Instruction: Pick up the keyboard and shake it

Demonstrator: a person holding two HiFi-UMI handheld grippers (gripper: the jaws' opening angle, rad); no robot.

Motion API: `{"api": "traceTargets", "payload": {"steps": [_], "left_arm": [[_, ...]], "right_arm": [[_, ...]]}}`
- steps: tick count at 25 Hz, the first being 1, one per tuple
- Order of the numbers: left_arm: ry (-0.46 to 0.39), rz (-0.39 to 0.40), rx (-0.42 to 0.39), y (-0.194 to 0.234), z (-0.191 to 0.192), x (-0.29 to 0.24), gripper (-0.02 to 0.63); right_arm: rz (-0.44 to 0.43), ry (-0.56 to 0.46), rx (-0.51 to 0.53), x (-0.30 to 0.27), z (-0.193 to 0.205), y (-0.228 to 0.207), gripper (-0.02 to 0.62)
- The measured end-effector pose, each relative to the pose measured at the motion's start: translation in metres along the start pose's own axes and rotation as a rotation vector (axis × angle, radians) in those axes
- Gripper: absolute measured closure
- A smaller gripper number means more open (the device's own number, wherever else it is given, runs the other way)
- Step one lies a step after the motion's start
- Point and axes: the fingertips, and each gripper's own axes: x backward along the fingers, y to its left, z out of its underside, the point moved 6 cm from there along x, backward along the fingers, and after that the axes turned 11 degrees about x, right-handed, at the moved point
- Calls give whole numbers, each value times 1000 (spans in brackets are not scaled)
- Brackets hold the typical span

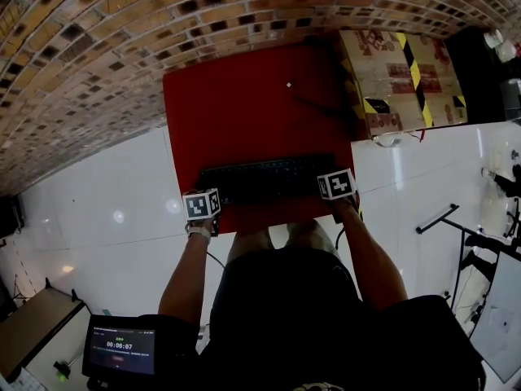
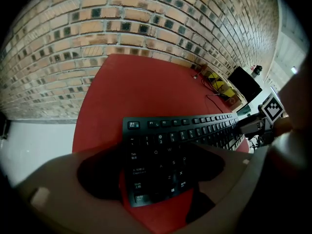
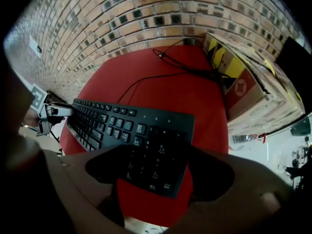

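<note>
The keyboard (image 1: pixel 269 177) lies flat along the near edge of the red table (image 1: pixel 244 104), its long side parallel to that edge. It is black, with the number pad at the right end.

The left tool (image 2: pixel 158 179) is at the keyboard's near left corner. Its jaws are spread, and the left end of the keyboard, around the Tab and Shift keys, shows between them. Whether the dark pads (image 2: pixel 100 172) press on the keyboard cannot be told.

The right tool (image 3: pixel 153 172) is at the near right corner, jaws likewise spread, with the number pad between them. In the head view both marker cubes sit at the table's near edge, one at each end of the keyboard, with a forearm behind each.

A thin black cable (image 3: pixel 146 82) runs over the table from the back of the keyboard toward the far right corner. A cardboard box (image 1: pixel 399 80) with yellow and black tape stands just beside the table's right edge. A brick wall (image 1: pixel 122 39) rises behind the table's far edge, and the floor (image 1: pixel 106 194) is white and glossy.
</note>
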Motion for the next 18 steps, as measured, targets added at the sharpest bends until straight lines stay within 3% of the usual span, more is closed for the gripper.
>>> {"api": "traceTargets", "payload": {"steps": [9,18], "left_arm": [[-140,-29,14,-14,-4,22,195],[-346,-40,-59,-45,-42,61,197]], "right_arm": [[102,-156,-9,26,-5,-5,256],[193,-370,-30,76,-32,-14,261]]}}
